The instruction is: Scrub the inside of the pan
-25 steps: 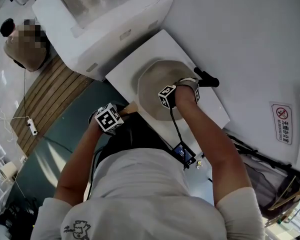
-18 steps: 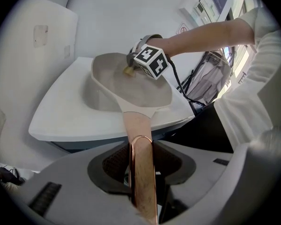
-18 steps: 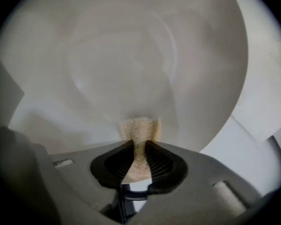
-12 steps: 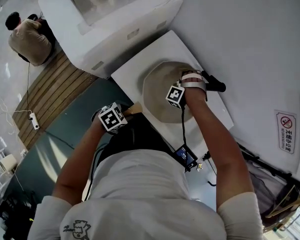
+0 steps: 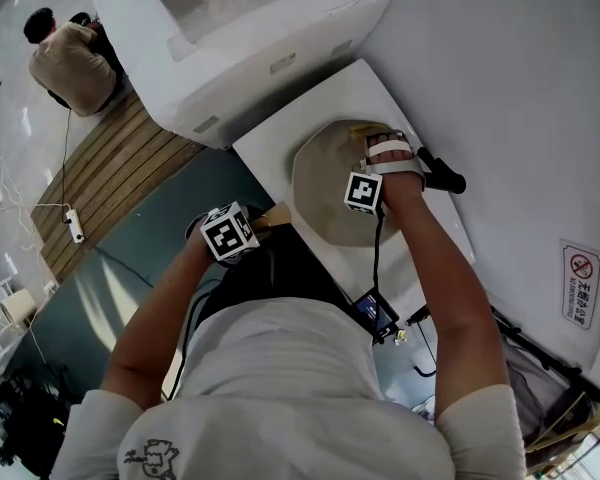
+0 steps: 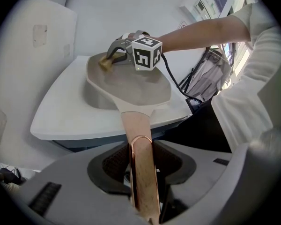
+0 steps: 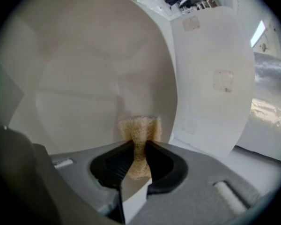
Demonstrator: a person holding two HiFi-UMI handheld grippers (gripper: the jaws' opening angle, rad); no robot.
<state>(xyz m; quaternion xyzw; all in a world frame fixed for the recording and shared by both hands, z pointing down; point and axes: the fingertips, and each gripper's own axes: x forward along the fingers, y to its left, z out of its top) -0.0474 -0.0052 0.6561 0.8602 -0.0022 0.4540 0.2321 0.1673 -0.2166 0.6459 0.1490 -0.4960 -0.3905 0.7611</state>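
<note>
Beige pan (image 5: 325, 193) (one): left hand-held gripper (image 6: 142, 170) clamps handle (image 6: 137, 124); right hand-held gripper (image 7: 139, 157) pinches sponge (image 7: 141, 128).

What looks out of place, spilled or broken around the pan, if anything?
Nothing stands out. The pan sits flat on the white table, its handle clamped in the left gripper. The right gripper pinches a tan sponge, squashed at the waist, against the pan's inside. No spill or damage shows.
</note>
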